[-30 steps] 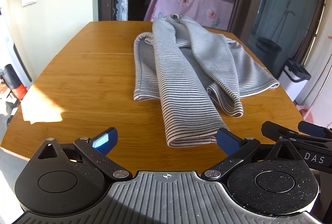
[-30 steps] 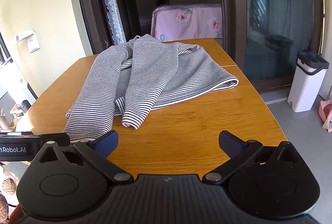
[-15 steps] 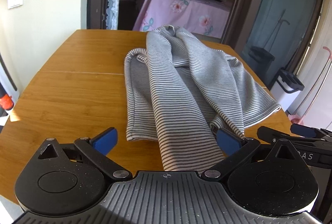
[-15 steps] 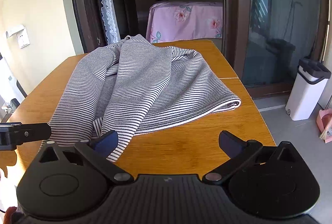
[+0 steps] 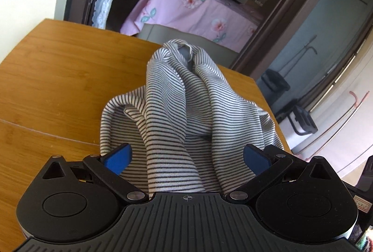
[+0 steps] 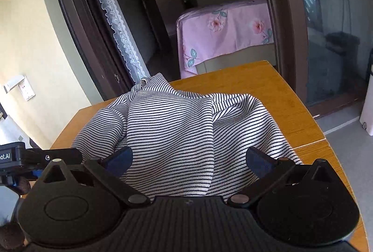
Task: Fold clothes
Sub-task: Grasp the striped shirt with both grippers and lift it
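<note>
Striped garment (image 5: 186, 112) is seen lying crumpled on the wooden counter (image 5: 58, 88), its near folds reaching in between both pairs of fingers. The left gripper (image 5: 186, 156) is held with its blue-padded fingers (image 5: 117, 157) spread wide, cloth lying between them but not clamped. The right gripper (image 6: 190, 159) is likewise held agape over the cloth. Partial lettering "ot.AI" is read on the left gripper's body at the right view's edge. A pink floral bedspread (image 6: 223, 28) is seen beyond the doorway.
</note>
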A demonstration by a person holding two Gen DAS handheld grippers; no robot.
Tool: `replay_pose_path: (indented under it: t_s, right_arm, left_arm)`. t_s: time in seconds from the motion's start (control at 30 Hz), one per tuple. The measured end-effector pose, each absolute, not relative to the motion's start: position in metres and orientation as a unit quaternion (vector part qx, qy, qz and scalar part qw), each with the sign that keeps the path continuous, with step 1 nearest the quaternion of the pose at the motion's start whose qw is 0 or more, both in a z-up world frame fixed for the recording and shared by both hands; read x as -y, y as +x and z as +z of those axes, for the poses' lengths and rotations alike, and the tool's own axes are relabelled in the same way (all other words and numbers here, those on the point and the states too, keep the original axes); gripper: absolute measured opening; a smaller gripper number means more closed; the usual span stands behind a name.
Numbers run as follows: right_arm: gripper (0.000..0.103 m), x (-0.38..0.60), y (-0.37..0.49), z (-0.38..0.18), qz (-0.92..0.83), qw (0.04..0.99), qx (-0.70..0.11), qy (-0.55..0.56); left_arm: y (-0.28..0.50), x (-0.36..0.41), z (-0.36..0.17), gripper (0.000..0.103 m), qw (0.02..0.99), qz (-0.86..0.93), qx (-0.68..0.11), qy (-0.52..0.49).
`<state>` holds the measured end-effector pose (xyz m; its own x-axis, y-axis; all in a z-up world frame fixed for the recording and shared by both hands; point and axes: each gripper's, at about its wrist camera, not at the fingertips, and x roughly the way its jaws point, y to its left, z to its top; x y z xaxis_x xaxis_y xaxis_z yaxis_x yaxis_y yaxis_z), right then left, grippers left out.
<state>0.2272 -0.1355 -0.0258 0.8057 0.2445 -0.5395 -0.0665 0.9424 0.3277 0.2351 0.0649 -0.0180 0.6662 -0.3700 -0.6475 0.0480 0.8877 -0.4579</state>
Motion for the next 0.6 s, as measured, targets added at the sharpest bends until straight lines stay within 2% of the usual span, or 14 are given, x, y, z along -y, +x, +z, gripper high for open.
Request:
replay_pose_path:
  t_s: [0.07, 0.33, 0.4, 0.43, 0.5, 0.57, 0.6]
  right_arm:
    - [0.103, 0.138, 0.231, -0.032, 0.090, 0.934, -0.303, 0.163]
    - [0.103, 0.145, 0.238, -0.052, 0.127, 0.918, -0.320, 0.196]
    - [0.103, 0.141, 0.229, -0.050, 0.143, 0.916, -0.332, 0.172]
    - [0.103, 0.139, 0.224, -0.049, 0.151, 0.915, -0.338, 0.160]
    - [0.103, 0.134, 0.214, -0.046, 0.167, 0.912, -0.350, 0.135]
    - [0.103, 0.130, 0.205, -0.044, 0.183, 0.908, -0.361, 0.111]
    - [0.103, 0.128, 0.200, -0.043, 0.191, 0.905, -0.367, 0.099]
  left_arm:
    - [0.244, -0.065, -0.029, 0.103, 0.874, -0.121, -0.422, -0.208]
    - [0.249, -0.063, -0.035, 0.102, 0.864, -0.150, -0.454, -0.156]
    - [0.242, -0.059, -0.033, 0.066, 0.884, -0.121, -0.436, -0.119]
    - [0.240, -0.058, -0.034, 0.032, 0.889, -0.120, -0.430, -0.104]
    - [0.235, -0.057, -0.034, 0.030, 0.898, -0.120, -0.418, -0.074]
    - [0.229, -0.060, -0.030, 0.019, 0.899, -0.128, -0.413, -0.069]
    - [0.225, -0.061, -0.028, 0.018, 0.900, -0.129, -0.412, -0.066]
